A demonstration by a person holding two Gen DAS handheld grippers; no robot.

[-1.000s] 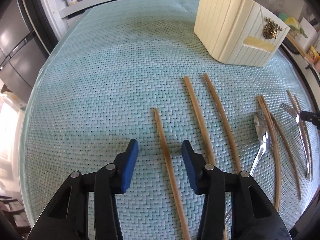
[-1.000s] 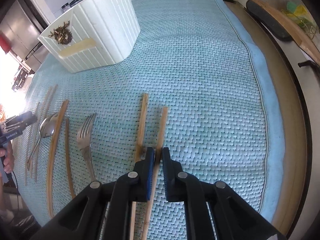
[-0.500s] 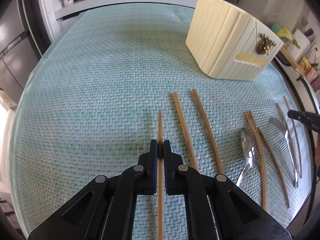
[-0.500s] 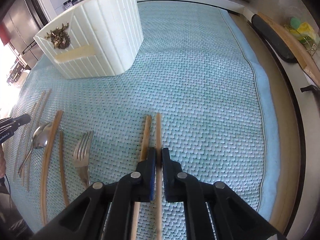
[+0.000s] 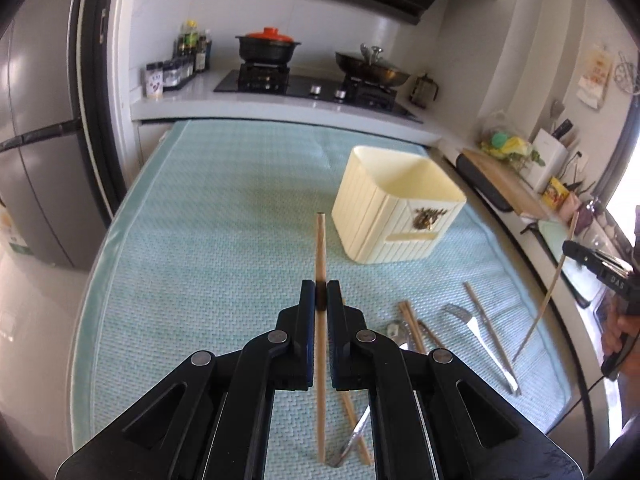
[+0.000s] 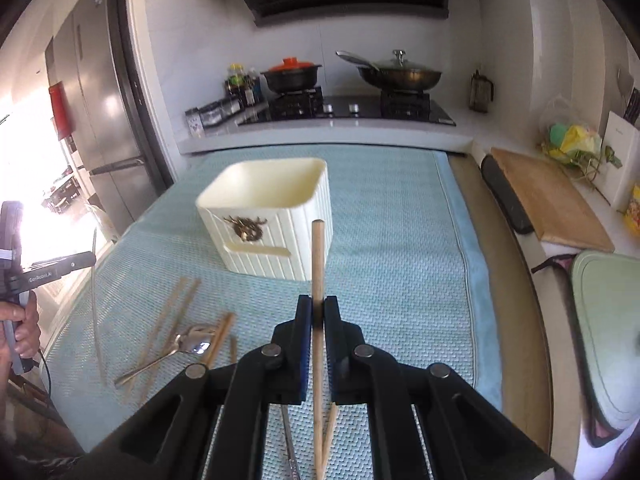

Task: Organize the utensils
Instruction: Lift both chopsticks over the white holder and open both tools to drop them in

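Note:
My left gripper point(image 5: 320, 294) is shut on a wooden chopstick point(image 5: 321, 248), held in the air above the mat. My right gripper point(image 6: 317, 310) is shut on another wooden chopstick point(image 6: 317, 260), also lifted; it shows at the right of the left wrist view point(image 5: 552, 280). A cream ribbed utensil holder point(image 5: 400, 208) stands open-topped ahead on the mat, also in the right wrist view point(image 6: 268, 220). Several chopsticks point(image 5: 412, 326), a spoon point(image 6: 188, 346) and a fork point(image 5: 476, 328) lie on the mat below.
The teal woven mat point(image 5: 224, 240) covers the table. A stove with a red-lidded pot point(image 5: 268, 46) and a wok point(image 5: 372, 68) stands at the back. A fridge point(image 5: 40, 152) is on the left, a wooden cutting board point(image 6: 548, 204) on the right counter.
Both grippers have lifted their chopsticks off the mat and tilted up, so the views now look across the table toward the holder and stove.

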